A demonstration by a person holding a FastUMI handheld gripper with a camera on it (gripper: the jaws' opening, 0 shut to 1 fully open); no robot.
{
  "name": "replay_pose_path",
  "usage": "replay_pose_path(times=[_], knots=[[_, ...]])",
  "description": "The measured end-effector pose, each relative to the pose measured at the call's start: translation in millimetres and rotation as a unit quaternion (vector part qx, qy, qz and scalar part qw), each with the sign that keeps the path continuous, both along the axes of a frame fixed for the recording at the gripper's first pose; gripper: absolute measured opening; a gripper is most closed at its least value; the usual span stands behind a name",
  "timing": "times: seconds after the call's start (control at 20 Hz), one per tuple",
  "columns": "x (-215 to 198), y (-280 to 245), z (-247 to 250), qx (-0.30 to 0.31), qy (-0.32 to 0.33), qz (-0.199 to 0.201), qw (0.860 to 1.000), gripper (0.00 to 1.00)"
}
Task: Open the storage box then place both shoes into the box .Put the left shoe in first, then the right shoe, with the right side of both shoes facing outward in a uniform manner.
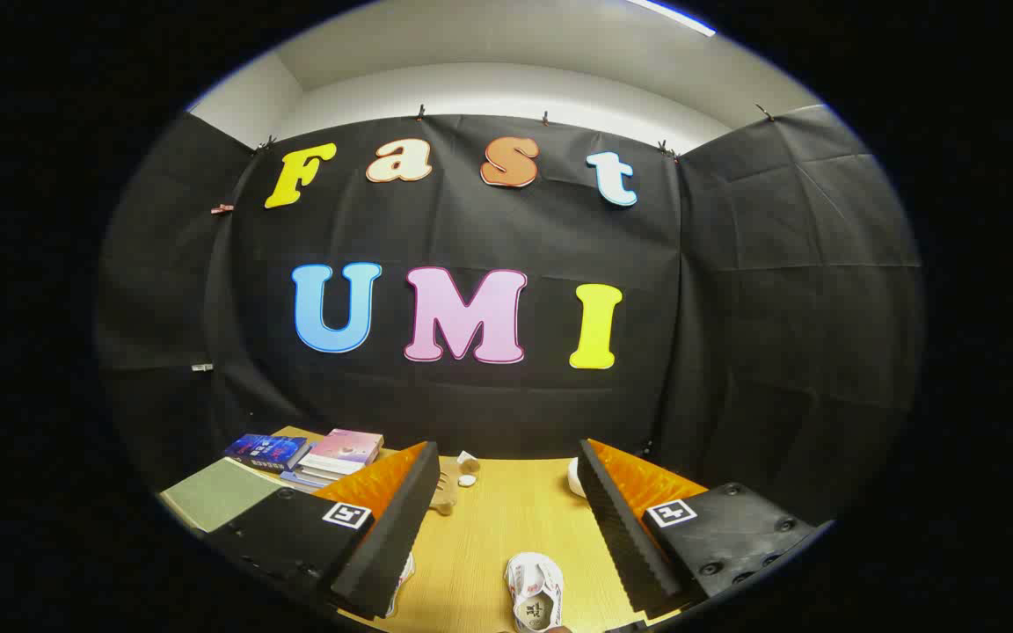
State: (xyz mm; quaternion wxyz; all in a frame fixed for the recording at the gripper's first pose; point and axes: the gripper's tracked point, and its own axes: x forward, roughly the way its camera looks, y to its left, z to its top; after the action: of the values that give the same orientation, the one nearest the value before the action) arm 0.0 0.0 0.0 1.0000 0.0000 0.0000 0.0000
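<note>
The storage box is not to be seen from here, so the first step, opening it, looks not yet begun, or at least cannot be checked. To do it well, the hand-held gripper (506, 536) needs to tip down and turn until the box comes ahead of the fingers, then catch the lid or flap by one edge and lift it fully clear, so that both shoes can go in without nudging it shut. After that the left shoe goes in first, and it pays to sort out which shoe is which before gripping either.

The hand-held gripper is spread wide, its two fingers well apart, holding nothing and touching nothing; it hangs above the wooden counter (506, 519).

One white shoe (535, 596) lies on the counter between the fingers, near the camera, its opening facing up. A second shoe (401, 582) peeks out from under the left finger, mostly hidden. Which is left and which right cannot be told.

Farther off, a stack of books (341, 453) sits on the far left of the counter with a grey-green mat (212, 494) beside it, and a few small pale bits (466, 469) lie near the far edge.
</note>
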Motion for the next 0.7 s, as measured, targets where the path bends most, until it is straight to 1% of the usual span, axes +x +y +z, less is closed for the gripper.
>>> replay_pose_path(times=[0.5,0.7], knots=[[-2.3,11.5,-9.4,0.003,0.008,0.016,1.0,0.97],[-3.1,11.5,-12.2,0.006,0.014,0.017,1.0,0.97]])
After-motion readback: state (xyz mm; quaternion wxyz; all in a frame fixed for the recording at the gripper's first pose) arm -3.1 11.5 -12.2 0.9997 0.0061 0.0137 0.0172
